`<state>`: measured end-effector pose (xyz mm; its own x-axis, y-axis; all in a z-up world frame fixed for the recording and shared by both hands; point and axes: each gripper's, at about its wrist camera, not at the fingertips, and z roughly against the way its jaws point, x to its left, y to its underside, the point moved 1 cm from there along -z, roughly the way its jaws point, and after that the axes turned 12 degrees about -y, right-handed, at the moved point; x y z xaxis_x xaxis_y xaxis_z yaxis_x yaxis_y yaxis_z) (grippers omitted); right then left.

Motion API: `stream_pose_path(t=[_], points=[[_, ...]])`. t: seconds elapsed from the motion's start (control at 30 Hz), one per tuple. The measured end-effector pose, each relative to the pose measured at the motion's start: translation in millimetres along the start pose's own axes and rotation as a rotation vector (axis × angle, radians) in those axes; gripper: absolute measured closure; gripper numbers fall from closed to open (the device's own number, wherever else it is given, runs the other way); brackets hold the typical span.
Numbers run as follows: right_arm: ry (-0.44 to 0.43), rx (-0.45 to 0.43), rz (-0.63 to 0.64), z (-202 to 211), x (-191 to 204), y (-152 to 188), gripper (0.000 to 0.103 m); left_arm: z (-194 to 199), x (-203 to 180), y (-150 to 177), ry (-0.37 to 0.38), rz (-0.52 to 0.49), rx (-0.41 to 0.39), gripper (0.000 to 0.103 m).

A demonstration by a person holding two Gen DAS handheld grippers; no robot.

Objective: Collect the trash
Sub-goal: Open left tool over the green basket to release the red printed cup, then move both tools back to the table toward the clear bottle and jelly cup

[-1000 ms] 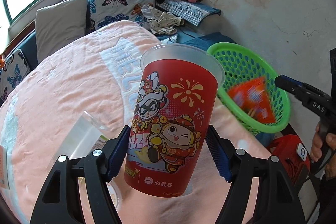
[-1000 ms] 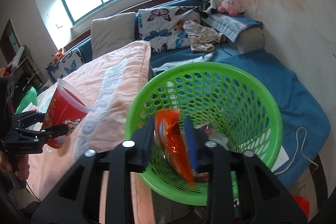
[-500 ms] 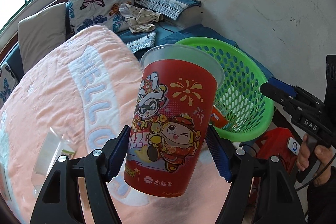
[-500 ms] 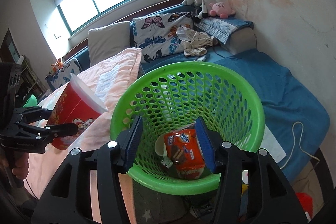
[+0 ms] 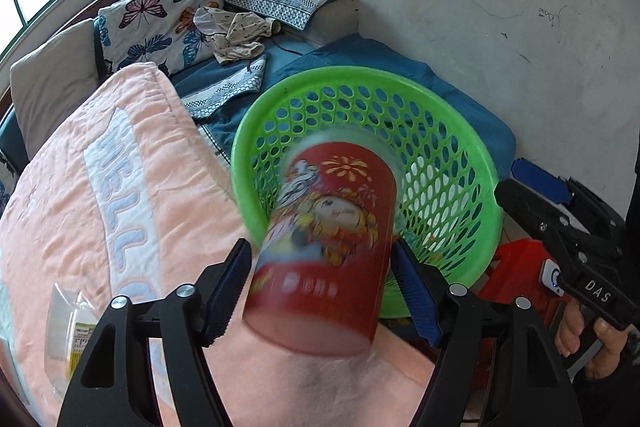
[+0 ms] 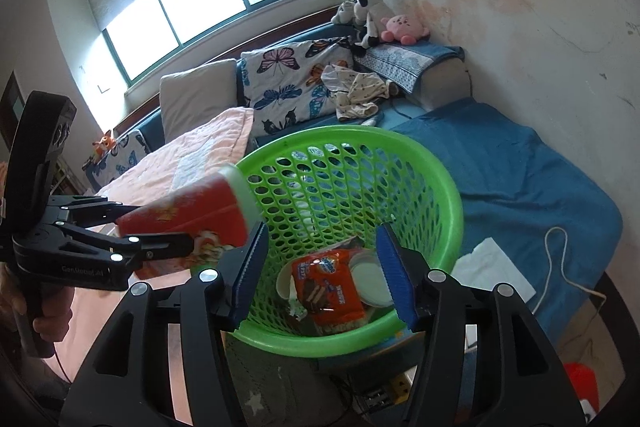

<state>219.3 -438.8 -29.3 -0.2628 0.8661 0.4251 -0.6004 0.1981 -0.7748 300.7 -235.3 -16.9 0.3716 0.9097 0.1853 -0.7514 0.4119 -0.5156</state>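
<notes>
The green basket (image 5: 492, 187) is the biggest thing that could go wrong. It sits tipped at the edge of the bed, against the pink blanket (image 5: 80, 187), so a bump on its rim might knock it over and spill the trash. Next is the red cup (image 5: 328, 247). Your left gripper (image 5: 320, 245) has its fingers closed on the cup's sides. The cup leans over with its mouth just above the near rim of the basket. It looks smeary while the fingers look sharp, so I think it may be wobbling in the grip. If you let go too soon, it could hit the rim and roll onto the blanket or the floor. Your right gripper (image 6: 322, 227) is opening, with nothing between its fingers. It hangs over the basket, right where the cup must go, so the two could bump. The orange snack pack (image 6: 328, 283) already lies at the bottom of the basket. A clear wrapper (image 5: 68, 323) on the blanket is easy to forget. Now the writing. The blanket has big white letters that start with "HELL". The cup shows cartoon faces and fireworks, but its white words are too blurry to read. The right gripper's side says "DAS". The snack pack has a round blue logo too small to read. The wrapper's yellow label is too small as well.
</notes>
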Motion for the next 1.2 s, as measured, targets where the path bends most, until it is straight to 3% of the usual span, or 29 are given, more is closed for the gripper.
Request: stream_pose_path(t=[0.17,0.37,0.73,1.2], points=[[0.001,-0.007,-0.014,3.7,-7.2,1.6,0.046,1.4,-1.0,-1.9,0.010,0.016,-0.011,0.027],[-0.012,-0.002,-0.003,4.0,0.1,3.3,0.046,8.9,19.7,7.7,-0.008,0.073,-0.013,0.026],[-0.053,0.033,0.080,-4.3,47.6,4.1,0.036,35.3,89.1,43.7,-0.052,0.198,-0.041,0.022],[-0.155,0.116,0.191,-48.3,127.4,4.8,0.027,51.0,195.6,101.0,-0.108,0.387,-0.032,0.018]])
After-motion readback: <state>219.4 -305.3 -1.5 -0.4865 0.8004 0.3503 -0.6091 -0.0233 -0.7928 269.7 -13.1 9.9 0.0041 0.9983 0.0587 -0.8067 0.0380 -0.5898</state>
